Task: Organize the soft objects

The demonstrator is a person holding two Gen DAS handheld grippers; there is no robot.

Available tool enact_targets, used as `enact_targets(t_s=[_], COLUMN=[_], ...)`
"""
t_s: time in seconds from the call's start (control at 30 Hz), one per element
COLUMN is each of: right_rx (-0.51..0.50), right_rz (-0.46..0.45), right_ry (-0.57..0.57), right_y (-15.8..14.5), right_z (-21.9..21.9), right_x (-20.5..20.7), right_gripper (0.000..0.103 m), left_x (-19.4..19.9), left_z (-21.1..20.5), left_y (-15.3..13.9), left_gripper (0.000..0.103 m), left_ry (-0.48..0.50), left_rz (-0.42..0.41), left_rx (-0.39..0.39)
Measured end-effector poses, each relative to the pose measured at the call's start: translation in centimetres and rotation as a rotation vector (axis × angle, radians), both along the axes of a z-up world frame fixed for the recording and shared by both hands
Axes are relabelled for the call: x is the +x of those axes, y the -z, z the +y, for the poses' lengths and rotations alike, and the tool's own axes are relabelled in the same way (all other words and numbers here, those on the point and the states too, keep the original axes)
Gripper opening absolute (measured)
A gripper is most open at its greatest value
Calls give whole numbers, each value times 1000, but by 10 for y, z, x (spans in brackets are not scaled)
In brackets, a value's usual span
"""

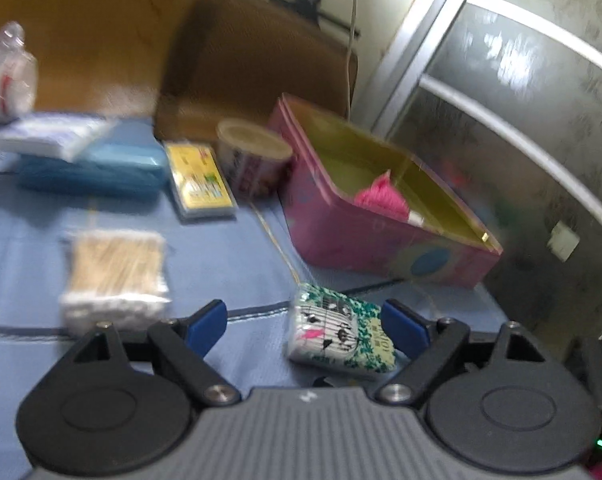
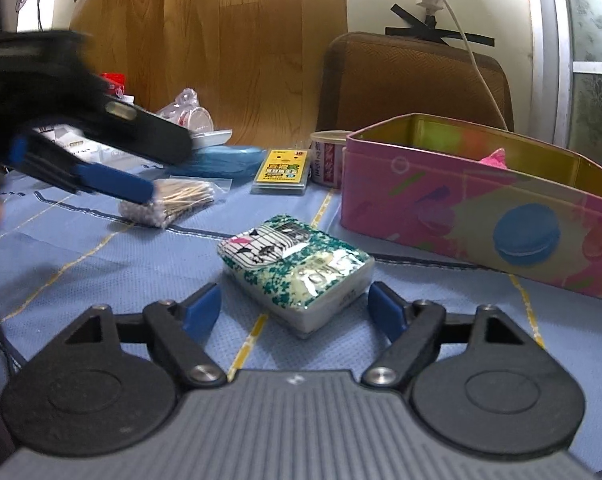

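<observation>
A green-and-white tissue pack (image 2: 297, 270) lies on the blue cloth, just ahead of my open right gripper (image 2: 295, 310), between its blue fingertips but not held. In the left wrist view the same pack (image 1: 339, 330) lies near the right fingertip of my open, empty left gripper (image 1: 305, 320). The left gripper (image 2: 101, 172) also shows at the left of the right wrist view, above a bag of cotton swabs (image 2: 173, 200). The pink tin box (image 2: 481, 204) stands open at the right with a pink yarn ball (image 1: 381, 198) inside.
A yellow card pack (image 2: 281, 172), a small can (image 2: 327, 158), a blue pouch (image 2: 221, 160) and plastic-wrapped cups (image 2: 189, 114) lie further back. A brown chair back (image 2: 413, 80) stands behind the table. A white cable (image 2: 473, 52) hangs toward the box.
</observation>
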State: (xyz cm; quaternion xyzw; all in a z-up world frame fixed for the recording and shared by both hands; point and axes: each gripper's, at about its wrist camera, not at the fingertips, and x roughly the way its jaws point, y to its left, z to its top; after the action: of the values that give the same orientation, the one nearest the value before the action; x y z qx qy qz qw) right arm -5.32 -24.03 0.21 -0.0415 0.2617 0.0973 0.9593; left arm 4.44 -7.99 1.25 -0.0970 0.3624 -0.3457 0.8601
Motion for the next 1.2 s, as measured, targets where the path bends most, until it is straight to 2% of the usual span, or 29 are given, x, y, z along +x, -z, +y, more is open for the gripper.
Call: enact_targets(t_s=[0.03, 0.07, 0.13, 0.23, 0.33, 0.43, 0.5, 0.6, 0.8, 0.87, 0.93, 1.0, 1.1, 1.17, 1.2], right_rx=[2, 4, -12, -62, -44, -57, -70, -70, -68, -94, -112, -84, -41, 29, 63], right_rz=[-4, -7, -10, -55, -135, -211, -235, -241, -208, -187, -164, -191, -249, -283, -294], right_ry=[-2, -9, -21, -19, -5, 35, 89, 188, 401, 446, 490, 509, 529, 496, 460], right_y=[0, 0, -1, -9, -32, -53, -61, -66, -65, -61, -58, -61, -67, -72, -75], right_z=[1, 2, 8, 12, 4, -7, -20, -45, -115, -130, -144, -151, -148, -140, -133], right_x=[0, 0, -1, -6, -9, 1, 11, 23, 38, 44, 44, 35, 25, 18, 18], right_gripper=[69, 63, 55, 53, 53, 53, 53, 53, 53, 56, 70, 75, 75, 74, 70], left_x=[8, 8, 7, 0, 3, 18, 28, 48, 59, 58, 54, 47, 29, 18, 12], left_z=[-9, -13, -20, -18, -24, -52, -75, -123, -205, -216, -210, -194, -142, -100, -75], left_y=[7, 12, 13, -2, -28, -49, -56, -57, -46, -43, -41, -44, -52, -58, -60], left_gripper=[64, 52, 49, 49, 51, 52, 52, 52, 55, 63, 66, 66, 66, 71, 73], left_ry=[20, 36, 48, 55, 72, 95, 109, 132, 172, 162, 147, 147, 132, 103, 70], left_rz=[38, 22, 20, -15, -74, -110, -99, -53, -43, -39, -42, -59, -102, -140, -166], left_rx=[11, 1, 8, -41, -98, -108, -113, -117, -92, -82, -91, -105, -147, -180, -191])
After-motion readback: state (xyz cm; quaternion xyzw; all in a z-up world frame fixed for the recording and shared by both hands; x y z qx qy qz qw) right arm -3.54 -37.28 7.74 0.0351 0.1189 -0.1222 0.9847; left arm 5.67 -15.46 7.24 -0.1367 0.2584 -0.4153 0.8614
